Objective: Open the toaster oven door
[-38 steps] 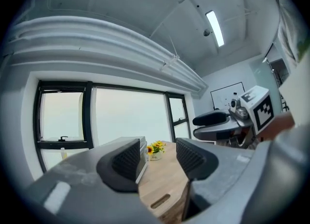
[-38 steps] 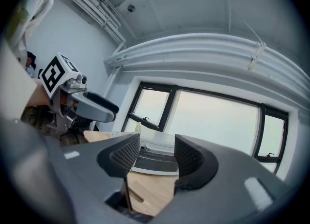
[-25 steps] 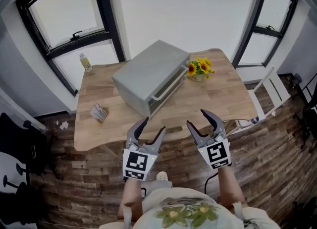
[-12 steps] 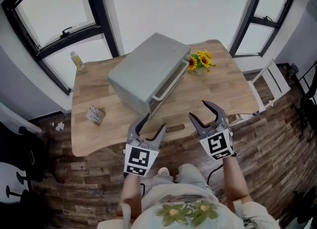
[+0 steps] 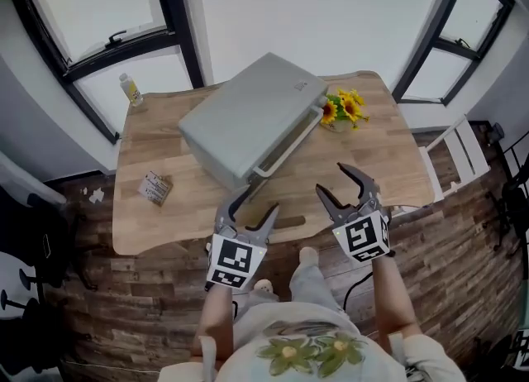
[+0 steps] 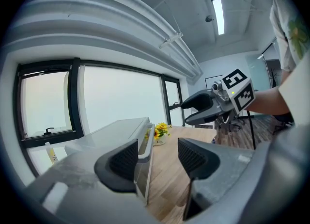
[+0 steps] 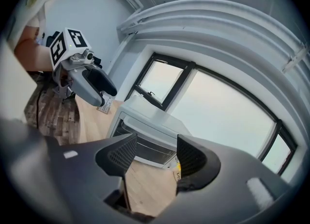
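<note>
The fingers (image 6: 121,162) of the left gripper (image 5: 250,213) stand apart and empty. Those of the right gripper (image 5: 345,194) are likewise spread, with nothing between them (image 7: 118,157). We hold both grippers above the near edge of the light wooden table (image 5: 376,157), well short of the pale grey, box-shaped metal toaster oven (image 5: 248,116). The oven sits askew at mid-table, its door shut and turned toward our right.

The place to take hold is the slim pale bar handle (image 5: 285,145) along the door's upper edge. We judge it stiff and smooth, so a grip near its middle, jaws closing above and below the bar, should pull evenly. The glazed door panel (image 7: 147,148) looks fragile and offers no purchase. We expect it to swing down on a lower hinge, though no hinge is visible.

The oven appears light for its bulk and may slide on the wood when pulled, so the free gripper could brace its flat top. The small pot of yellow sunflowers (image 5: 343,110) stands just beside the door's far end, close to the door's swing.
</note>
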Motion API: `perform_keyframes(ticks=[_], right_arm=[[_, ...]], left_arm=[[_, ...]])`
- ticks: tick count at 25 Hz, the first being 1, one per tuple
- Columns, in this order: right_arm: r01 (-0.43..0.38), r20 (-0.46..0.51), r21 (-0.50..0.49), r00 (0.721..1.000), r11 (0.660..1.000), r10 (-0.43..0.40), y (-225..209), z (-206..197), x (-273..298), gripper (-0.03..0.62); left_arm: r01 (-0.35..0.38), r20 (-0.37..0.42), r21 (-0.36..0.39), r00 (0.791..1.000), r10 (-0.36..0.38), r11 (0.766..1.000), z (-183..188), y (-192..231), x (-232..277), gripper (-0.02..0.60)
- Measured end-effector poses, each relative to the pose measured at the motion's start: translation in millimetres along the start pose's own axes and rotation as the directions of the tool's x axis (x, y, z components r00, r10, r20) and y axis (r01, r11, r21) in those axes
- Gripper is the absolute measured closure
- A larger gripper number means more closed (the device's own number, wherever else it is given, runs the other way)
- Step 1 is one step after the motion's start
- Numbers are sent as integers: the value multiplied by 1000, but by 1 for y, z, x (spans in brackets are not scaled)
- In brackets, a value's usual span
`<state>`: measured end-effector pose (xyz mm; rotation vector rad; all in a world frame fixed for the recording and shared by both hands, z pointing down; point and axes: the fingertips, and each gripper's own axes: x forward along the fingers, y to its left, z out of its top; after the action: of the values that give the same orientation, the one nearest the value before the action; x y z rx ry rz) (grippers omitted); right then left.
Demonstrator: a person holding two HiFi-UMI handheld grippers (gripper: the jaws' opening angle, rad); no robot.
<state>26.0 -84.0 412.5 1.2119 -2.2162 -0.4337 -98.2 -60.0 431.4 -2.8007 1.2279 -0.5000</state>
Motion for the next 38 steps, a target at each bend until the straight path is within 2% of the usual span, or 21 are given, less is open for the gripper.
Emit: perform_keyframes(ticks=[5,10,18,25,31,38], right_arm=[[-53,0,-60,999,997,53,-20,-7,23,347],[-130,4,-117,991,985,131,-27,-10,48,344],[-253,-9,-216,966,943,257,-22,-21,82,341],[-331,-46,-276,942,903,331,-21,-34,109,339],[-393,-84,-317,918,863,388,-18,-47,130,339],[-451,-123,-357,891,818,437,-16,-55,152,339]], left_arm=[[-30,-25,1,999,30,1000,3,6,22,322],[-52,-76,-21,996,50,998,-9,7,44,322],[-53,-158,-13,986,51,998,-24,9,69,322],[-59,-231,21,971,62,998,-41,11,89,322],[-62,-290,77,954,81,995,-51,16,105,323],[-49,-324,65,944,68,997,-57,14,121,328]])
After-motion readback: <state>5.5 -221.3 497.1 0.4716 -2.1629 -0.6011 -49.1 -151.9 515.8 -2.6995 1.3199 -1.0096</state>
